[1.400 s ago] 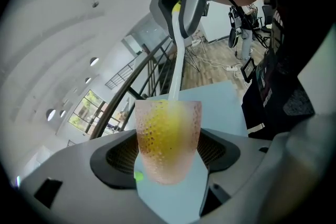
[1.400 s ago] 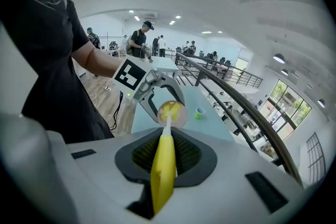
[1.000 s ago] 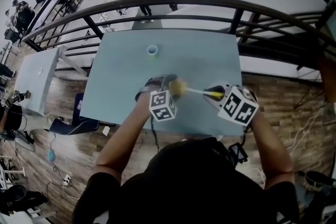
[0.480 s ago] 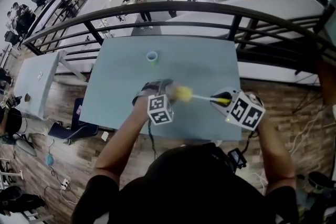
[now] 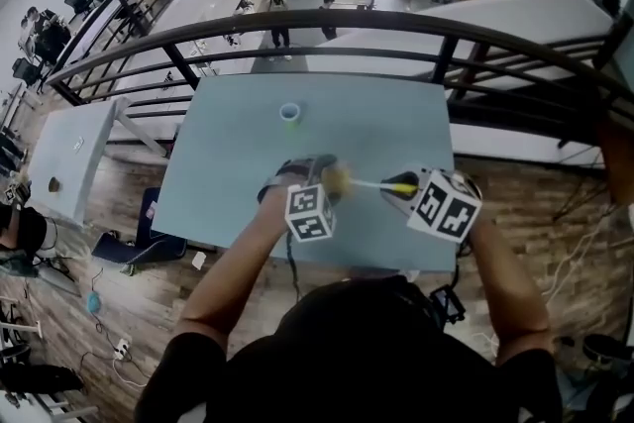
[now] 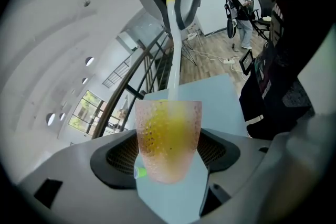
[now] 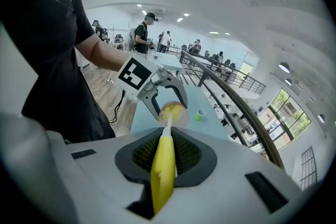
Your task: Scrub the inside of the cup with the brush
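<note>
Brush head inside the cup
We hold the bumpy see-through cup tight in our left claw, over the blue table. Our right claw squeezes the yellow brush handle, and the yellow head sits in the cup, straight ahead of that claw. A little green cup stands far past the left claw.

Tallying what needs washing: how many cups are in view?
2. A translucent dimpled plastic cup is clamped in the left gripper, a yellow brush inside it; a small green-and-white cup stands farther out on the grey-blue table.
</note>
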Available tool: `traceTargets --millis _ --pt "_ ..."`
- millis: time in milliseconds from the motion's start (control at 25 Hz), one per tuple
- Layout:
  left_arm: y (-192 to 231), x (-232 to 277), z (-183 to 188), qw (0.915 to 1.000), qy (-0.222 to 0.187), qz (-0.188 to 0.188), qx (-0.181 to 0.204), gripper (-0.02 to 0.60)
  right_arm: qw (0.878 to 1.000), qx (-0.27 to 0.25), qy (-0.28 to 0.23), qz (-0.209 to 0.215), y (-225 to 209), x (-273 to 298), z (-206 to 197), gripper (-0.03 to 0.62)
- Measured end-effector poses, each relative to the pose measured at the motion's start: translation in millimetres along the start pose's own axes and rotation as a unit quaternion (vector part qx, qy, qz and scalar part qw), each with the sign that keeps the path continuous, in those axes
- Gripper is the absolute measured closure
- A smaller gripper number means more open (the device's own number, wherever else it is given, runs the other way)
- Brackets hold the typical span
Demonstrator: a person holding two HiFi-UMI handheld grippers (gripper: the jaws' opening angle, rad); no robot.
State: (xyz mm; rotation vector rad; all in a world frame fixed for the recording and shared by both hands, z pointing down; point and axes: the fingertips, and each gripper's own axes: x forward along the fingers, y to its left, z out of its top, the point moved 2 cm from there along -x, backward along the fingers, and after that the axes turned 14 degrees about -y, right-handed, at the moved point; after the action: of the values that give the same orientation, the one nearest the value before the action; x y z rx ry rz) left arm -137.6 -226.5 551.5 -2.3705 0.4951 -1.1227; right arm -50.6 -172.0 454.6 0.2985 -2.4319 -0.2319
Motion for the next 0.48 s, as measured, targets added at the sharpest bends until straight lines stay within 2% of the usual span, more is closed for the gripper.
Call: traceTargets --millis 160,480 --pt "-4 3 -5 0.9999 0.003 -0.004 -0.011 0.229 1.0 -0.014 -0.001 0.005 4 -2 0 0.551" --pt "-2 -1 -24 0.9995 0.023 -0.004 -0.02 0.229 1.0 0.003 -0.008 0.003 7 -26 -3 0.551"
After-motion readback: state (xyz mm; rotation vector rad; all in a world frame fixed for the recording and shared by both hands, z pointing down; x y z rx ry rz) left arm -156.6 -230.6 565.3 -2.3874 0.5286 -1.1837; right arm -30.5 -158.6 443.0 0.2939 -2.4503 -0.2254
